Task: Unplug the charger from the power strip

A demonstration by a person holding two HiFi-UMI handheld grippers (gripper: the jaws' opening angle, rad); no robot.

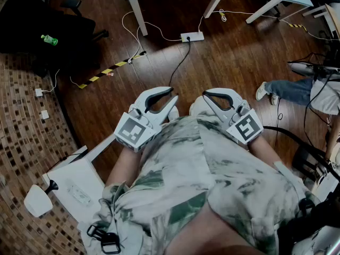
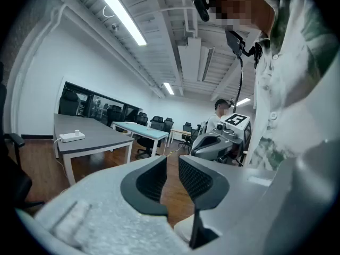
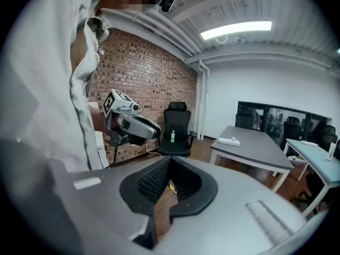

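In the head view a white power strip [image 1: 192,36] lies on the wood floor by a white table leg. A black plug [image 1: 188,39] sits in it, and its black cable [image 1: 178,66] trails toward me. Both grippers are held close to my chest, far above the strip. My left gripper [image 1: 175,93] [image 2: 172,161] shows a narrow gap between its jaws, with nothing in it. The tips of my right gripper [image 1: 204,94] [image 3: 170,161] meet, also on nothing. Each gripper view shows the other gripper and the room, not the floor strip.
A black office chair [image 1: 48,31] with a green bottle [image 1: 49,39] stands at the upper left. Yellow-black tape [image 1: 109,70] and white cables cross the floor. A seated person [image 1: 297,89] is at the right. Another white strip [image 2: 71,137] lies on a grey table.
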